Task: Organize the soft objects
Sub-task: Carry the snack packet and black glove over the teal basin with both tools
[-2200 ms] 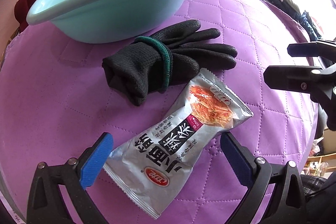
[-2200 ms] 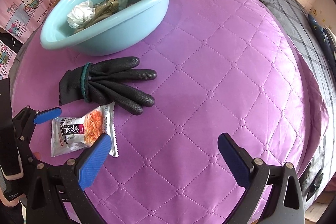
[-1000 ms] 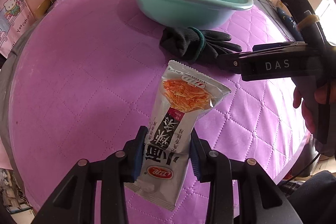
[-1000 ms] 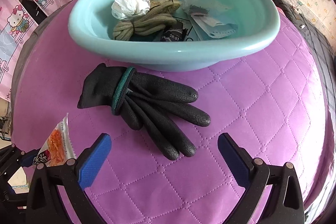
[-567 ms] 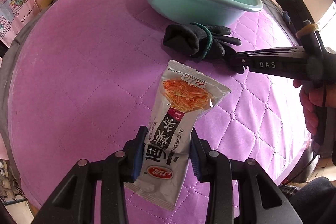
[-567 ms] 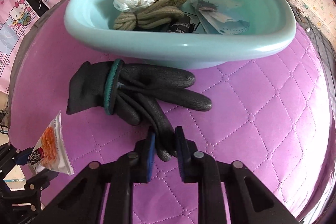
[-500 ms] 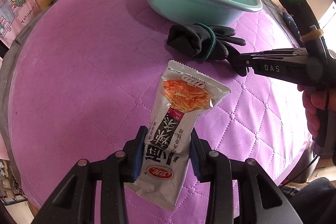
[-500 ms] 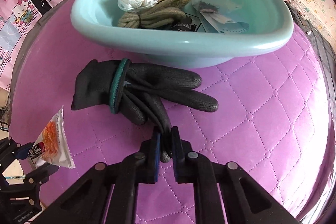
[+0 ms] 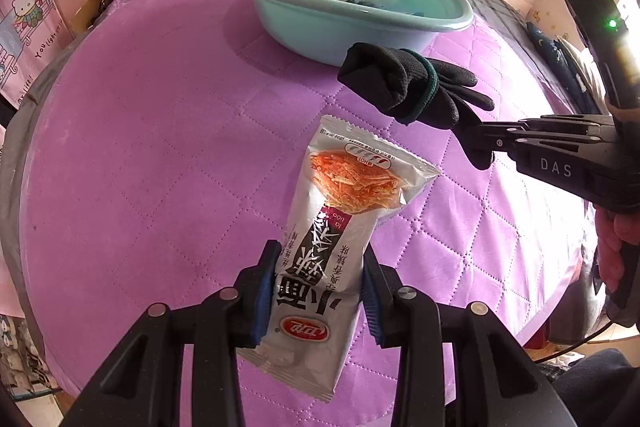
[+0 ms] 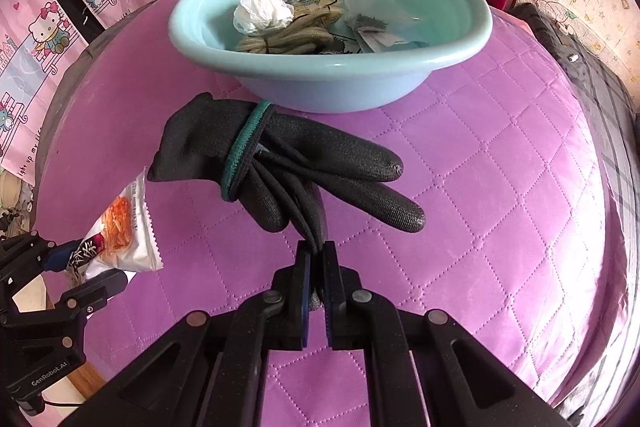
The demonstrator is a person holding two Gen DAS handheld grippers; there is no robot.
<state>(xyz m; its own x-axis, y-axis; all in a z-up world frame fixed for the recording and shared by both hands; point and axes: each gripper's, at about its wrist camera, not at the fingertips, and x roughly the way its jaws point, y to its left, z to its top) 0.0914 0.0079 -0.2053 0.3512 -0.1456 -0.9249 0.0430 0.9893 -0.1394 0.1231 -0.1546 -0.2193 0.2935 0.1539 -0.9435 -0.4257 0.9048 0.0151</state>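
Change: gloves (image 10: 280, 163), flat on the quilt a second ago, now hang clear of it; right gripper (image 10: 316, 275) has just been closing, jaws pinched on one glove fingertip.
Handling: light, limp bundle; fingertip hold looks slip-prone, banded cuff safer.
Left gripper (image 9: 318, 287): clamps snack packet (image 9: 336, 227), crinkly, light.
Beyond: teal basin (image 10: 460, 51) just behind, purple quilt (image 10: 500, 187) below.

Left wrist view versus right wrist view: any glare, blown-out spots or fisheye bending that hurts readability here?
Left wrist view: window light blows out the upper right corner, the snack packet reads sharp, and the purple quilt bulges from fisheye bending. Right wrist view: even light, mild sheen on the basin rim, black gloves crisp, edges curved and vignetted.
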